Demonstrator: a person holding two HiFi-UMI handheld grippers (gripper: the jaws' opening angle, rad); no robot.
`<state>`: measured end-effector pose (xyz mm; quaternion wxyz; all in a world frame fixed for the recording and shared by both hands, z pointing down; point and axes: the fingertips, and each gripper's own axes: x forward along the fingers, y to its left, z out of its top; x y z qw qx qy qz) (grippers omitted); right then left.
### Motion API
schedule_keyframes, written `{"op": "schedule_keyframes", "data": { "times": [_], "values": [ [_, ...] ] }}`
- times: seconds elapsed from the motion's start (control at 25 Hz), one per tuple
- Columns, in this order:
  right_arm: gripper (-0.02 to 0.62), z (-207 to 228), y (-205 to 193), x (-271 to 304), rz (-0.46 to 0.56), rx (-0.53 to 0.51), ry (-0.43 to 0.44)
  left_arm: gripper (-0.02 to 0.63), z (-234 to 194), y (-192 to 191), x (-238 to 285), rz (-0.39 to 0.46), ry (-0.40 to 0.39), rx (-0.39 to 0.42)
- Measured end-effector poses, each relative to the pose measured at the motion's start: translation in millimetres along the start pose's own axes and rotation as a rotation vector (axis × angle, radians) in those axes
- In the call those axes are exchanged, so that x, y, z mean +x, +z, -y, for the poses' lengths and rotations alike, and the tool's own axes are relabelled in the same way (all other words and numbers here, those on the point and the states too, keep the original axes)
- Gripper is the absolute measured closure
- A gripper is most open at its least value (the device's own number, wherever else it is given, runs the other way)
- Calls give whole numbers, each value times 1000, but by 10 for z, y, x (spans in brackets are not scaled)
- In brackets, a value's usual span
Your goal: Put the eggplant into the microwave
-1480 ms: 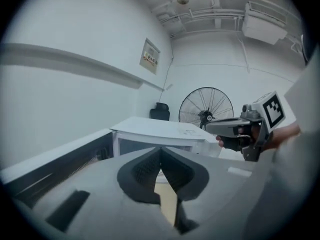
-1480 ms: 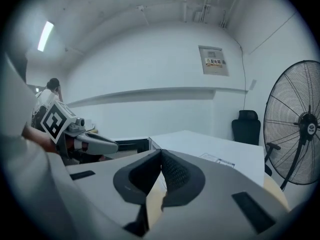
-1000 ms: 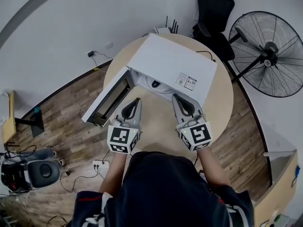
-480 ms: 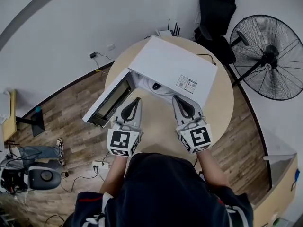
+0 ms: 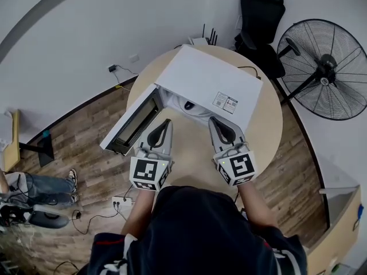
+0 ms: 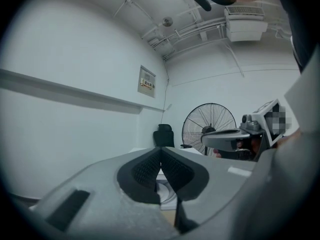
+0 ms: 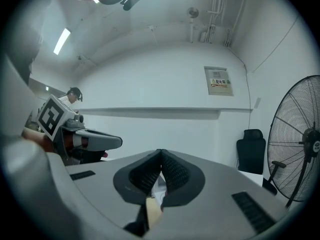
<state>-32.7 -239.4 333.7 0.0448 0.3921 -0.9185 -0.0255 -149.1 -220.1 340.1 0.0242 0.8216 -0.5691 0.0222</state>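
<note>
A white microwave point(image 5: 206, 79) stands on the round wooden table point(image 5: 269, 125) with its door point(image 5: 132, 122) swung open to the left. In its cavity a small dark thing point(image 5: 188, 103) lies on a white plate; I cannot tell if it is the eggplant. My left gripper point(image 5: 166, 122) and right gripper point(image 5: 213, 121) hover side by side in front of the opening, pointing level at it. Both are shut with nothing between the pads. The left gripper view shows its jaws point(image 6: 160, 149) meeting at the tips, and so does the right gripper view point(image 7: 160, 151).
A big black floor fan point(image 5: 327, 67) stands at the right and a black office chair point(image 5: 261, 13) behind the table. Cables and a power strip point(image 5: 121, 200) lie on the wooden floor at the lower left. A person's legs point(image 5: 34, 188) show at the far left.
My left gripper has risen slightly; the right one has kept still. The person on the floor at the lower left has shifted further left.
</note>
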Motion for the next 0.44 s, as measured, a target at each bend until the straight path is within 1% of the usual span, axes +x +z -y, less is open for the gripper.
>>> {"op": "schedule_keyframes", "data": {
  "times": [0.12,0.28,0.44],
  "values": [
    [584,4,0,-11,-1,3,-3,589,5,35,-16,13,0,-16],
    [584,30,-30,-17,-4,15,-17,589,14,28,-9,12,-1,-8],
    [584,16,-39,-24,-6,13,-13,589,18,5,-24,9,1,-3]
  ]
}}
